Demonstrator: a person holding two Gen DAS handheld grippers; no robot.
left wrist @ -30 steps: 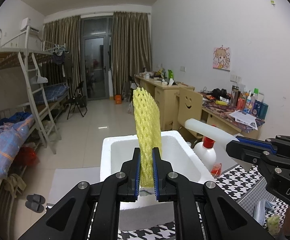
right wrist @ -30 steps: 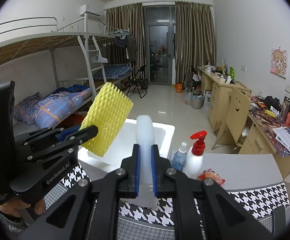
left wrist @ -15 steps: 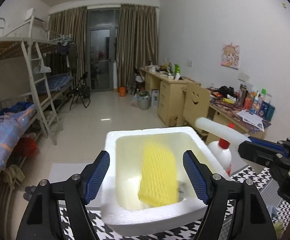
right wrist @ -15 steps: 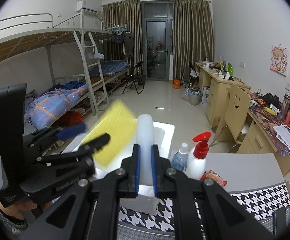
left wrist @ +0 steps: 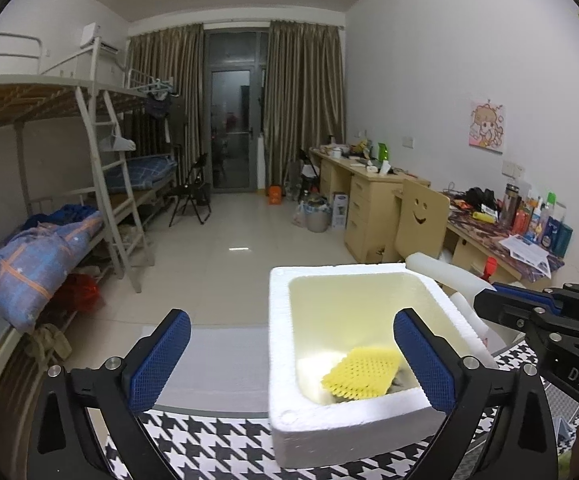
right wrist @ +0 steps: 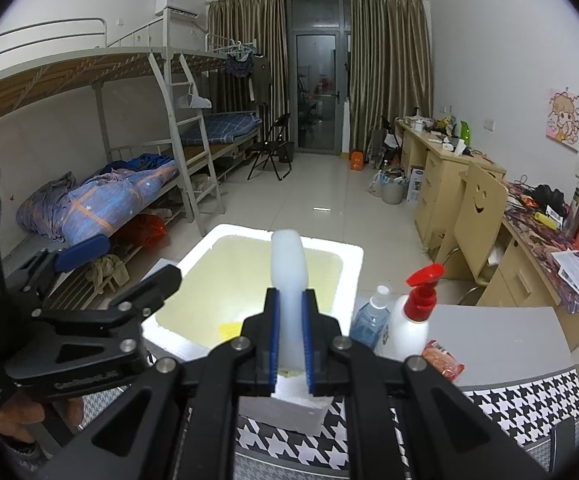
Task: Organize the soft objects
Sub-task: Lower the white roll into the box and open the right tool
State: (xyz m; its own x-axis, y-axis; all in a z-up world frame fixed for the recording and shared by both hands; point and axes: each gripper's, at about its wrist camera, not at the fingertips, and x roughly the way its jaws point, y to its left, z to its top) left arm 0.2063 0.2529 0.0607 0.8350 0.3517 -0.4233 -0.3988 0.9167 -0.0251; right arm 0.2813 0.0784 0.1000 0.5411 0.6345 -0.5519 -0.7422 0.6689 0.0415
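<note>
yellow foam net [left wrist: 359, 376] is down in the white foam box [left wrist: 277, 344], lying flat on the floor of it at the near right corner, something dark tucked beside it that's hard to make out from here. the left gripper [left wrist: 291, 360] has just been opening and now its jaws stand wide apart, nothing between them, so that net is released. the blue pads straddle the near wall of the box, and the net sits just past the right-hand pad, low and inside, clear of both.

now the white foam piece [right wrist: 288, 300]. the right gripper [right wrist: 289, 344] is clenched on it, pads squeezing its lower part, the rounded top sticking up and forward over the box's near rim. in the left wrist view it pokes in over the box's right wall.

the step in hand looks like dropping this second piece in. to do it well: carry it further over the opening, so the whole piece is past the rim, tip it down, then let go low so it doesn't bounce out. mind the spray bottle [right wrist: 411, 320] and clear bottle [right wrist: 370, 322] standing just right of the box on the table [right wrist: 501, 332], and keep the left gripper out of the way.
</note>
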